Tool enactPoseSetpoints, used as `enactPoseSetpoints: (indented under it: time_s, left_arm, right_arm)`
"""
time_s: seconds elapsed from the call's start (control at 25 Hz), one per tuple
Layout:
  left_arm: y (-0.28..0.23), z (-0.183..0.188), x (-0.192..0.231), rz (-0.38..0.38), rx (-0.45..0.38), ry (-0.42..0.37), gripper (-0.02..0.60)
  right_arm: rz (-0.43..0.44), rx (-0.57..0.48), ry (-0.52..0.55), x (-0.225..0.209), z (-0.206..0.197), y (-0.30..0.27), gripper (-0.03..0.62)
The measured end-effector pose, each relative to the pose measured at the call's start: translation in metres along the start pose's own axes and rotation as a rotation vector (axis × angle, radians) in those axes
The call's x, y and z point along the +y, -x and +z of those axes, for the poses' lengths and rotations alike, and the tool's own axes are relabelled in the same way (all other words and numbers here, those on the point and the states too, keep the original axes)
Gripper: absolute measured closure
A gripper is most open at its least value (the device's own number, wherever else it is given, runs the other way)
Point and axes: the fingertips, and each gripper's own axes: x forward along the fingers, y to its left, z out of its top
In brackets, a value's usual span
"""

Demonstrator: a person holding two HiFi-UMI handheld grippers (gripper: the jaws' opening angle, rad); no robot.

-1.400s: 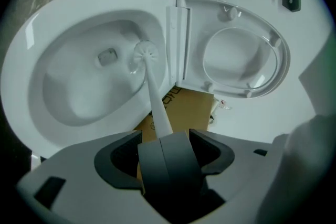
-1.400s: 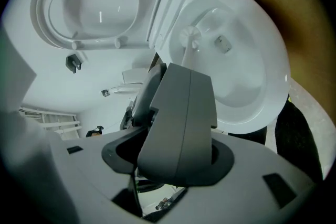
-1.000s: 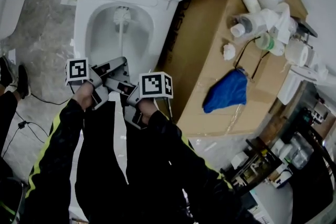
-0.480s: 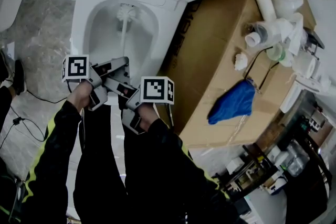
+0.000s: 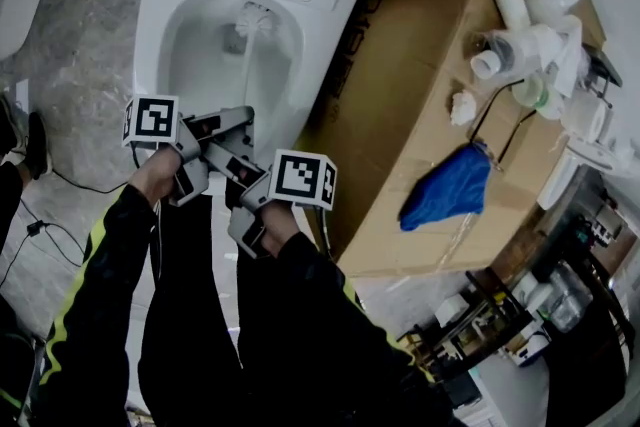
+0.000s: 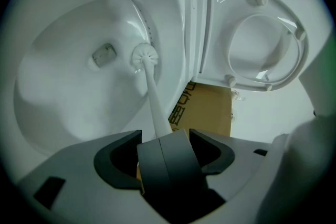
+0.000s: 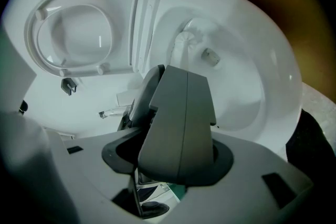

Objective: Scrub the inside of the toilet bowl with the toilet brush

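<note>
The white toilet brush [image 5: 255, 15] has its head low in the white toilet bowl [image 5: 150, 35], near the back right wall. In the left gripper view the brush head [image 6: 144, 55] sits beside the drain and its handle runs straight into my left gripper [image 6: 163, 139], which is shut on it. My left gripper [image 5: 240, 120] and right gripper [image 5: 222, 155] meet over the bowl's front rim. My right gripper [image 7: 176, 73] has its jaws pressed together, and the brush handle [image 7: 178, 47] rises from just behind their tip, so it looks shut on the handle too.
The seat and lid [image 6: 262, 44] stand raised behind the bowl. A large cardboard box [image 5: 400, 115] lies right of the toilet, carrying a blue cloth [image 5: 445, 185] and white pipe parts [image 5: 520, 35]. A cable [image 5: 60, 185] and a shoe [image 5: 30, 145] are on the floor at left.
The brush head has swept from the bowl's middle back toward its right back wall. Both grippers have stayed together over the front rim.
</note>
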Motion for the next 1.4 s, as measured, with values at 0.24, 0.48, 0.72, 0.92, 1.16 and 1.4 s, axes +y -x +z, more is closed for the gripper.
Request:
enactPoseSetpoints:
  time_s: [0.24,0.48,0.72,0.92,1.16,1.4]
  left_arm:
    - [-0.008,-0.012,0.002,0.002,0.054,0.004,0.314]
    - [-0.011,-0.028,0.006,0.009,0.111,0.019,0.314]
    - [-0.008,-0.044,0.013,0.027,0.162,0.048,0.314]
    - [-0.007,-0.057,0.012,0.023,0.193,0.082,0.314]
    - [-0.001,-0.071,0.013,0.044,0.232,0.100,0.314]
    - [0.013,-0.093,0.020,0.072,0.265,0.154,0.314]
  right_arm:
    - [-0.008,-0.075,-0.039,-0.006,-0.001,0.007,0.364]
    - [-0.024,-0.127,-0.064,-0.014,-0.007,0.014,0.364]
    - [-0.033,-0.168,-0.113,-0.019,-0.019,0.017,0.364]
    - [-0.048,-0.192,-0.137,-0.021,-0.028,0.021,0.364]
    - [-0.057,-0.215,-0.175,-0.020,-0.040,0.026,0.364]
    - [-0.075,-0.222,-0.228,-0.023,-0.063,0.028,0.364]
